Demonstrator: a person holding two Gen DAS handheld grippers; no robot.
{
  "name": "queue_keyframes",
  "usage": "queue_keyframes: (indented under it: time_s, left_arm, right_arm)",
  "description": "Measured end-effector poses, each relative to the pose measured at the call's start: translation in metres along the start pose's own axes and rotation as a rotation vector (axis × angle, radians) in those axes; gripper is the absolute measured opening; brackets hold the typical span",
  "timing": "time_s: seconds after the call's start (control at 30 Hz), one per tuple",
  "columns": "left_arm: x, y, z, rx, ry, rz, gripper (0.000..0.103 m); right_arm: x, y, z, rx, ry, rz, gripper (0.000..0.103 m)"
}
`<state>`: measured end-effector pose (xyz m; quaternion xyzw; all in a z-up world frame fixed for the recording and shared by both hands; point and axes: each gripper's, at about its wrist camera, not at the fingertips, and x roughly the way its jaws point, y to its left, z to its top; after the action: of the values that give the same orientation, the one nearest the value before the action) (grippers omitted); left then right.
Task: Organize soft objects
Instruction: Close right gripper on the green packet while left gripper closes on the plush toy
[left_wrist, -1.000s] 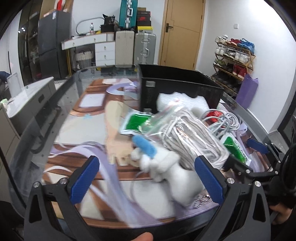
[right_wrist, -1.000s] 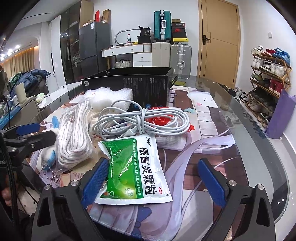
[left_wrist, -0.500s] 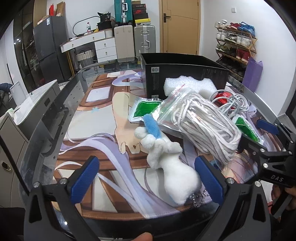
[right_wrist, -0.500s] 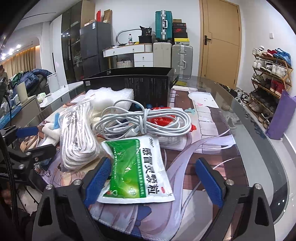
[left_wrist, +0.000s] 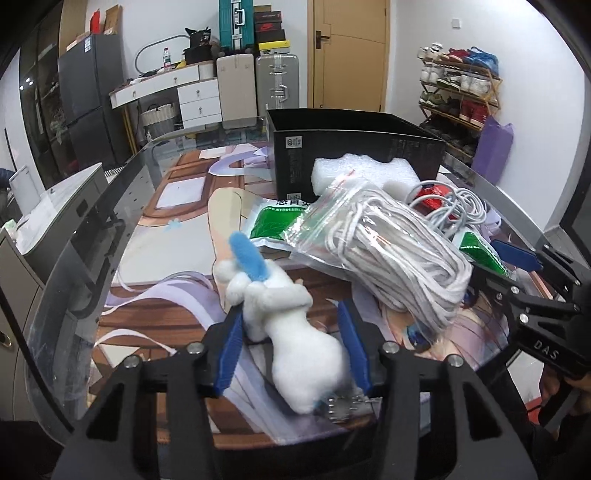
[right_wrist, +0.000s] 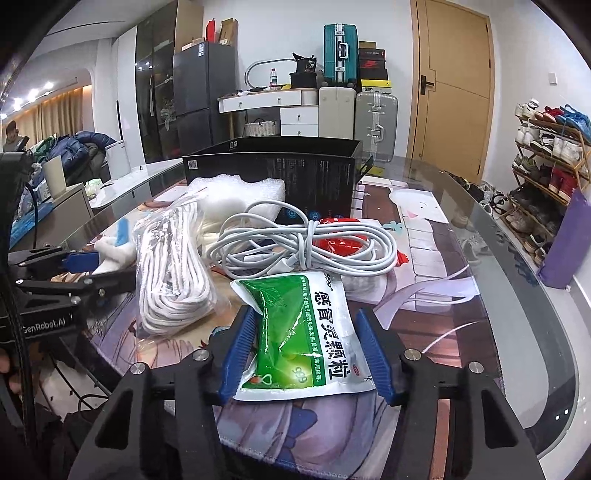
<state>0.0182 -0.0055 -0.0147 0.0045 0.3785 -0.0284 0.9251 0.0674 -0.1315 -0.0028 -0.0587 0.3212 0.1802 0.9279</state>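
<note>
The left tool (left_wrist: 291, 332) has just been closing and is pinching a fluffy white plush toy (left_wrist: 295, 332) (blue felt ear at 11 o'clock) on the tabletop (left_wrist: 92, 236). The right tool (right_wrist: 306, 347), also closing, is clenching a crinkly green-and-white medicine sachet (right_wrist: 306, 332); a bagged rope coil (right_wrist: 170, 273) is lying at 10 o'clock.

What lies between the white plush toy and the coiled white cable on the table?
The bagged white rope lies between the plush toy and the coiled cable, clearest in the right wrist view.
</note>
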Motion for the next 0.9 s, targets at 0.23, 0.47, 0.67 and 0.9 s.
queue_keyframes:
  time_s: [0.23, 0.47, 0.67, 0.9]
  left_arm:
    - [-0.009, 0.002, -0.004, 0.0, -0.026, -0.003, 0.042]
    - [-0.018, 0.004, -0.005, -0.014, -0.063, -0.006, 0.041]
    - [-0.028, 0.006, -0.006, -0.027, -0.1, -0.018, 0.041]
    - [-0.042, 0.011, -0.002, -0.071, -0.16, -0.047, 0.041]
  right_arm:
    - [-0.002, 0.001, -0.001, -0.015, -0.007, -0.004, 0.048]
    - [-0.008, 0.001, -0.002, -0.031, -0.025, -0.017, 0.041]
    - [-0.016, -0.002, -0.004, -0.02, -0.04, -0.012, 0.039]
    - [-0.031, 0.005, -0.009, -0.024, -0.096, -0.014, 0.037]
